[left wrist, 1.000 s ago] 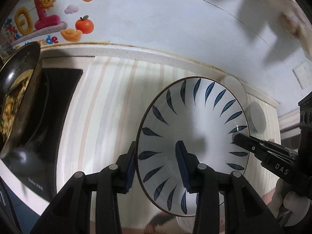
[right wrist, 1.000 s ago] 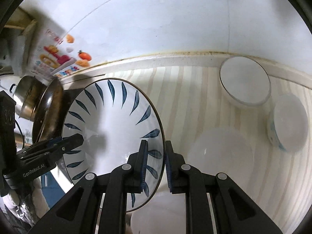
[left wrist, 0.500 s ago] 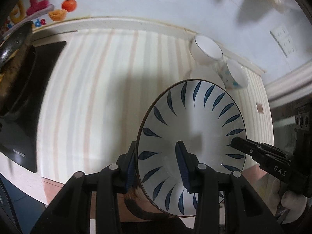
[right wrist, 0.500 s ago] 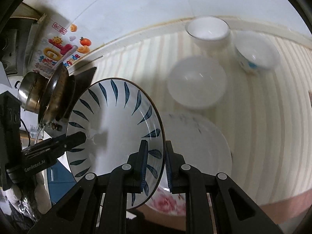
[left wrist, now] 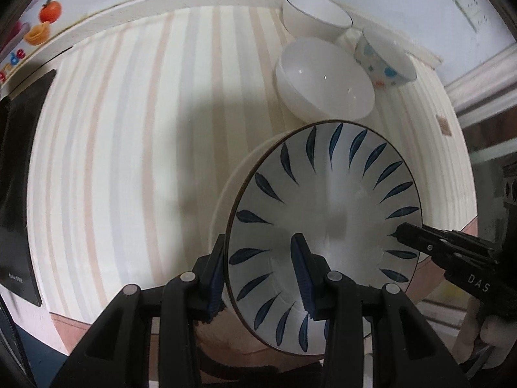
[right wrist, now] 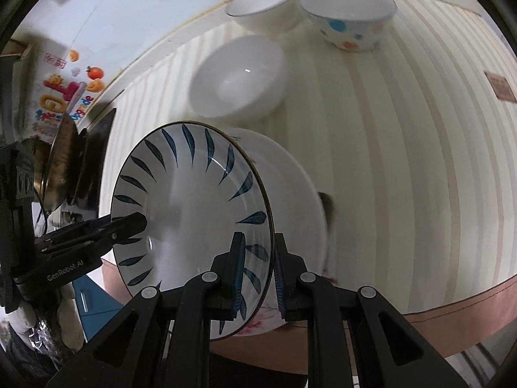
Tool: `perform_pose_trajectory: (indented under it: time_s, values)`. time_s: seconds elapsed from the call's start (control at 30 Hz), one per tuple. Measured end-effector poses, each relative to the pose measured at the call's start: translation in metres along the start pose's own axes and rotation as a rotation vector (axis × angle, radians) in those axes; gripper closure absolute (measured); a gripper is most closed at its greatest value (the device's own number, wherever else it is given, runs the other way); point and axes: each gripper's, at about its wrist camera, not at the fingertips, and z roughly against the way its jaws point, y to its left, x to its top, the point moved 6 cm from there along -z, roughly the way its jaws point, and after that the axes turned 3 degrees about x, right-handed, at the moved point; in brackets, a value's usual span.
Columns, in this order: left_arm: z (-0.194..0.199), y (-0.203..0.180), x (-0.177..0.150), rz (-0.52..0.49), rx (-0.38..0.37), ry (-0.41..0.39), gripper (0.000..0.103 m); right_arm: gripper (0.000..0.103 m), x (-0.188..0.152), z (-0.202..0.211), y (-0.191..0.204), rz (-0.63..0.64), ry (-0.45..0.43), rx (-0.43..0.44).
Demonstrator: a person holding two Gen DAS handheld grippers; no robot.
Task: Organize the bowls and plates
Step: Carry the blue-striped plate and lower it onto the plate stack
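Step in hand: I am carrying the blue-leaf plate [left wrist: 323,223] with both tools, holding it tilted above the white plate [right wrist: 297,194] that is lying near the front edge of the tabletop [left wrist: 129,129]; by my reading this is the stacking step for the plates.
Left tool [left wrist: 258,278]: I am clamping the plate's near rim, one pad on its face and the other behind it.
Right tool [right wrist: 257,274]: I am pinching the opposite rim, jaws nearly closed on the thin edge.
Where the plate is: in the air, between the two tools, not resting on anything yet.
Bowls: the plain white bowl [left wrist: 323,80] is sitting just beyond the white plate, with the rimmed white bowl [left wrist: 315,14] and the dotted bowl [left wrist: 384,61] behind it by the wall.
Next move calls for: levelling the plate, centring it over the white one, and lowering both sides together before letting go.
Care: I am keeping clear of the plain white bowl.
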Motion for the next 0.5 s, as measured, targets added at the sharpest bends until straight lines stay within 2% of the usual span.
perform_pose_trajectory:
  time_s: [0.17,0.5]
  values:
    - [-0.009,-0.003,-0.004,-0.008,0.01,0.03,0.068,0.084,-0.003,-0.008,-0.018,-0.018,0.013,-0.002]
    - [-0.023,-0.005,-0.005,0.005,0.035,0.063,0.068,0.084,0.003,-0.018,-0.021,-0.024,0.022,0.003]
